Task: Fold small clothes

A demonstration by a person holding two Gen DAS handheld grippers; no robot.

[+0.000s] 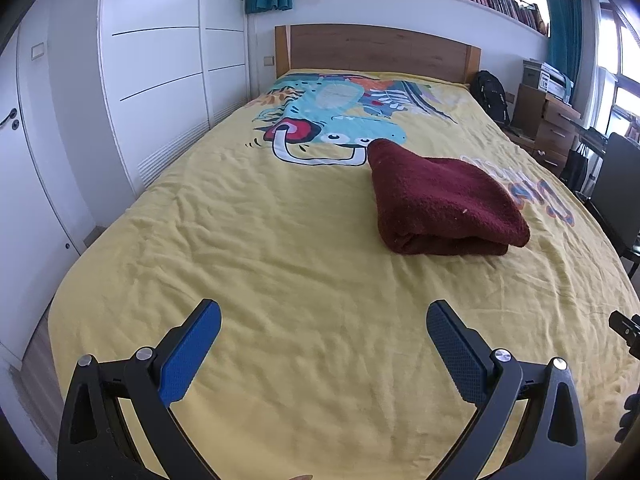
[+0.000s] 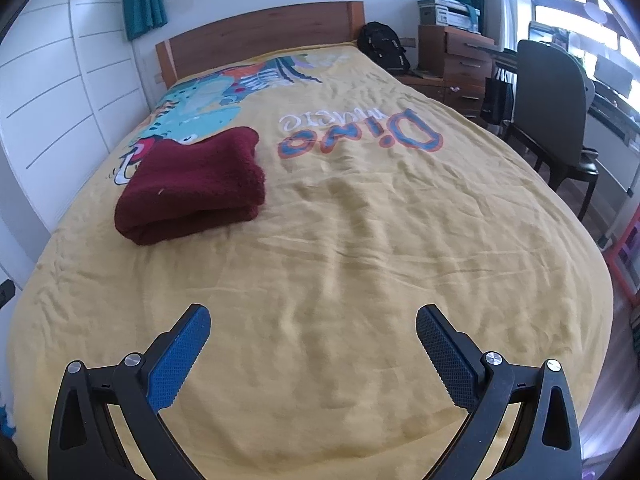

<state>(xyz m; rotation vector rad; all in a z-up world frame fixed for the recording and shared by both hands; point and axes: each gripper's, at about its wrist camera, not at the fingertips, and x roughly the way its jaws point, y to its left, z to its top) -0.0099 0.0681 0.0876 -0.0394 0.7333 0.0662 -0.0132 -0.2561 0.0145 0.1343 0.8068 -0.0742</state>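
Here the left tool (image 1: 324,316) and right tool (image 2: 313,318) both gape wide, gripping nothing, their blue textured pads (image 1: 188,356) above the bed's foot end; their bases are cut off by the frame. The maroon cloth (image 1: 440,200), a thick fleecy fabric folded into a rounded stack, lies mid-bed on the wrinkled yellow bedspread (image 1: 280,240), partly covering its dinosaur print.
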